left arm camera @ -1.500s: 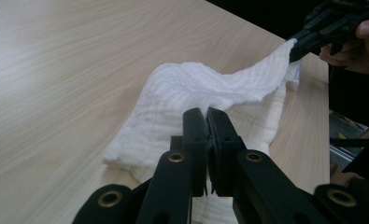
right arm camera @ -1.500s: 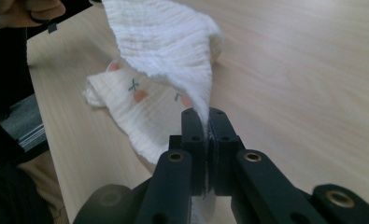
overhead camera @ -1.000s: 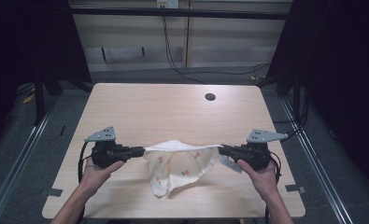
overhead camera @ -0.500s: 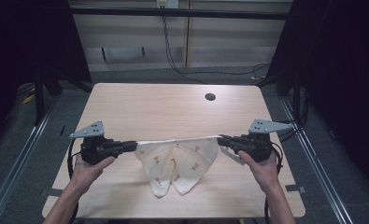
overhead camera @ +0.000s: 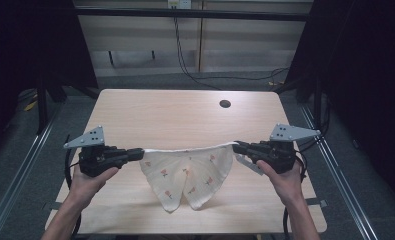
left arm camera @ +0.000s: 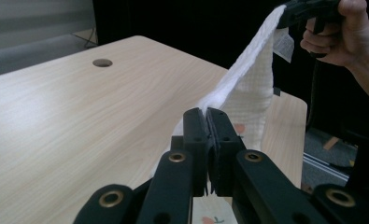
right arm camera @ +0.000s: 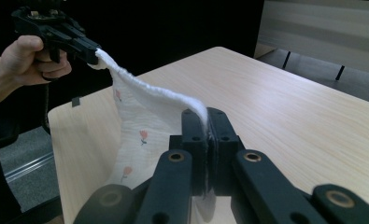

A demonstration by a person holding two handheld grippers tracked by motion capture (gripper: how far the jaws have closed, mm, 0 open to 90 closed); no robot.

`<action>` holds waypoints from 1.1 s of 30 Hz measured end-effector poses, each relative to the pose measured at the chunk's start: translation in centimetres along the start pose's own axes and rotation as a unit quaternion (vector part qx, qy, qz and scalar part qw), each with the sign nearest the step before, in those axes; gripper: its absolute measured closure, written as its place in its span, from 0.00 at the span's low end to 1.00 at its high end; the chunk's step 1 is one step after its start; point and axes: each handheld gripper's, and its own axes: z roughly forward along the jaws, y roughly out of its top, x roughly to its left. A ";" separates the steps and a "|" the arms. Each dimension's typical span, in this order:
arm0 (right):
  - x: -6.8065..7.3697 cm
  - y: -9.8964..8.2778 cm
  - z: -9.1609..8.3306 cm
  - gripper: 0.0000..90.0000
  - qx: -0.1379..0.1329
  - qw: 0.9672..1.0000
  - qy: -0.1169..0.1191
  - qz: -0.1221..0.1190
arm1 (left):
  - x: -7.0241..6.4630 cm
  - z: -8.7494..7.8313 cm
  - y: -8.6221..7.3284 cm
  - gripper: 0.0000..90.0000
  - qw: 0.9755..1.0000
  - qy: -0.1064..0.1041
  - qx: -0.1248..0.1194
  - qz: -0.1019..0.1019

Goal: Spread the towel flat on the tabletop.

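A person holds a white cloth [overhead camera: 187,172] with little flowers on it between two grippers. In the high view, the left gripper [overhead camera: 141,153] is at the lower left of the frame, and the right gripper [overhead camera: 235,146] is at the lower right. Each one has its jaws squeezed tight on one top corner of the cloth. The top edge is pulled almost straight between them. The rest of the cloth hangs down in the lower middle of the frame, in two folds with pointed ends, over the near part of the wooden table [overhead camera: 185,115]. A small dark hole [overhead camera: 225,104] sits in the table, above and right of the cloth.
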 end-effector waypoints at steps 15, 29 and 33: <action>1.2 3.4 -1.5 0.97 -0.001 1.000 0.019 -0.020 | -2.2 -3.6 2.8 0.98 0.998 0.017 -0.035 0.044; 5.9 4.9 -4.6 0.97 -0.011 0.997 0.014 -0.079 | -5.5 -5.2 3.4 0.98 0.996 0.036 -0.019 0.074; 3.9 3.1 -3.3 0.97 -0.007 0.999 0.000 -0.052 | -3.7 -3.0 2.5 0.98 0.998 0.032 -0.003 0.056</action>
